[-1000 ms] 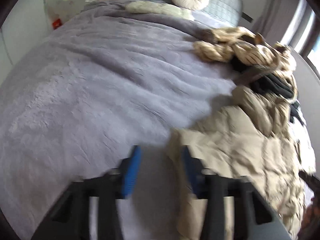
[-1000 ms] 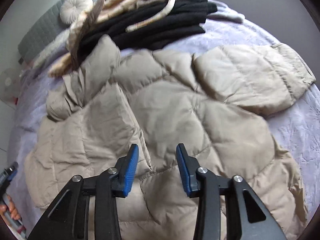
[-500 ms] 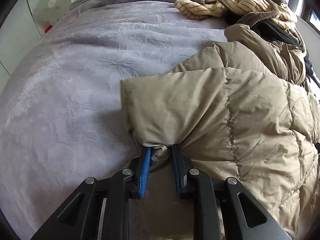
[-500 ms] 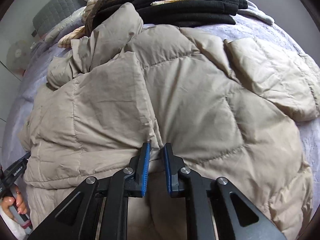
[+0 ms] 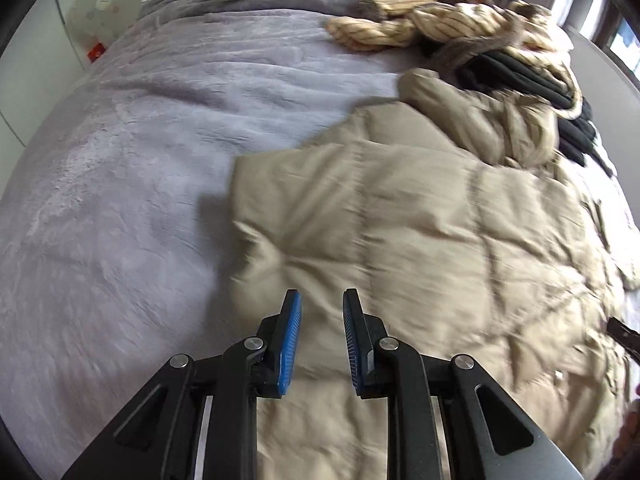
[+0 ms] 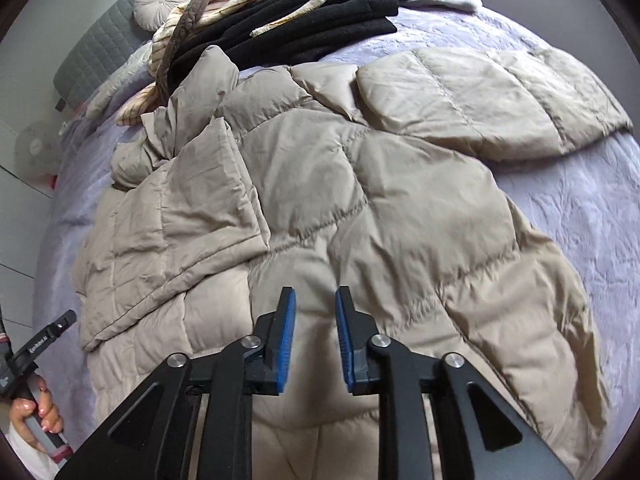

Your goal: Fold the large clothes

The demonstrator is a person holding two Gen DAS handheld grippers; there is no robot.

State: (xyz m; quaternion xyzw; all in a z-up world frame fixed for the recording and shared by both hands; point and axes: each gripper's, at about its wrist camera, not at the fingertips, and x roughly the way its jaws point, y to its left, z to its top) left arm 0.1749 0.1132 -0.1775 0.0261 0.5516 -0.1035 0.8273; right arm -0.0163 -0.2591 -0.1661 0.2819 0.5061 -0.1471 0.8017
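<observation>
Left wrist view: left gripper [image 5: 320,304] is hanging over the near-left part of the beige puffer jacket [image 5: 420,232], blue pads apart with a clear gap, nothing pinched between them. Jacket is lying on the grey-lilac bedspread [image 5: 120,160], its left sleeve already lying folded across the body. Frame is smeared, so seams are hard to read. A striped cream garment [image 5: 420,24] and a black garment [image 5: 520,72] are piled beyond the jacket's collar end.

Right wrist view: right gripper [image 6: 316,304] is hovering over the jacket's [image 6: 380,200] middle near the hem; its jaws are opening, with only jacket surface under the gap, nothing clamped. Right sleeve [image 6: 492,100] is sticking out flat on the bedspread [image 6: 580,220], not yet folded. Left gripper's tip [image 6: 48,336] and the hand [image 6: 32,412] holding it are showing at the lower left edge.

Step in hand, by my reading: regrasping for the next fold, likely that right sleeve. To do it well: be pinching at the cuff or a quilting seam, not puffy fill; be taking one layer; be carrying low across the body so trapped air isn't flipping it back.
</observation>
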